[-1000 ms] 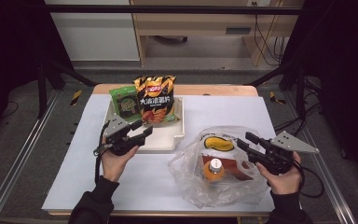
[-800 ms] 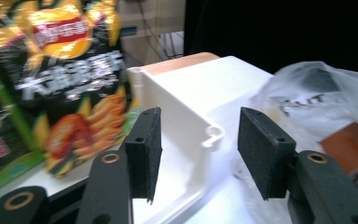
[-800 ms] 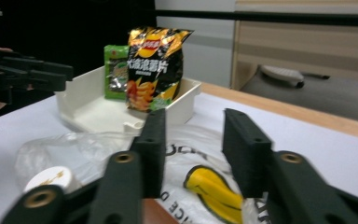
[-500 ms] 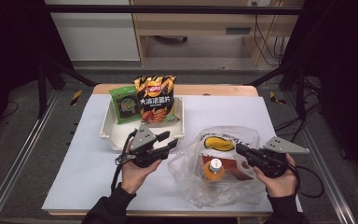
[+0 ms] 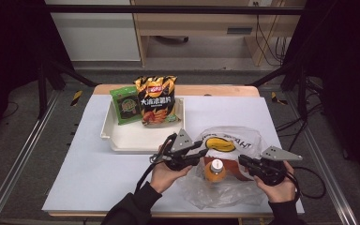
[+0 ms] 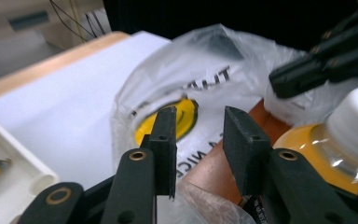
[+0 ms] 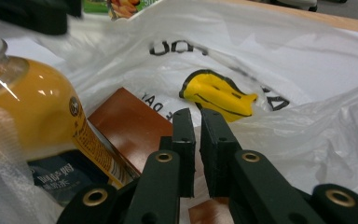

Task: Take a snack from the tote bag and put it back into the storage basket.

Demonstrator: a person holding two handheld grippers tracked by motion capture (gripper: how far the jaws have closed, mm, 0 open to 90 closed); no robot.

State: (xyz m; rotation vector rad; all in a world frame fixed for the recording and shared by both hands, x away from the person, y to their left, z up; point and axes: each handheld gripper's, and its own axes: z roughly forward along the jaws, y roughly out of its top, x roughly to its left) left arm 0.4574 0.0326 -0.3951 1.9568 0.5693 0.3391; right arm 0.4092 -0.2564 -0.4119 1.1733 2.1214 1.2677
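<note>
A clear plastic bag [image 5: 225, 140] printed with a yellow smiley lies on the white table right of centre. Inside it stand an orange bottle [image 5: 214, 171] with a white cap and a brown box [image 5: 240, 172]. My left gripper [image 5: 200, 153] reaches the bag's left side. Its jaws have just been closing and stand apart [image 6: 200, 126], pressing on nothing, with the bottle [image 6: 321, 144] beside them. My right gripper [image 5: 242, 163] is at the bag's right rim. Its jaws [image 7: 199, 126] closed, then eased slightly, and a fold of bag film [image 7: 284, 60] sits in the narrow slit.
A white tray [image 5: 110, 136] sits at the back left of the mat. It holds an upright chips bag [image 5: 155, 101] and a green packet [image 5: 127, 105]. The table's wooden far edge [image 5: 206, 89] runs behind the tray, and metal rails run along both sides.
My left gripper has moved right from the tray's front to the bag, its jaws narrowing. The right gripper has sunk onto the bag's rim and closed.
</note>
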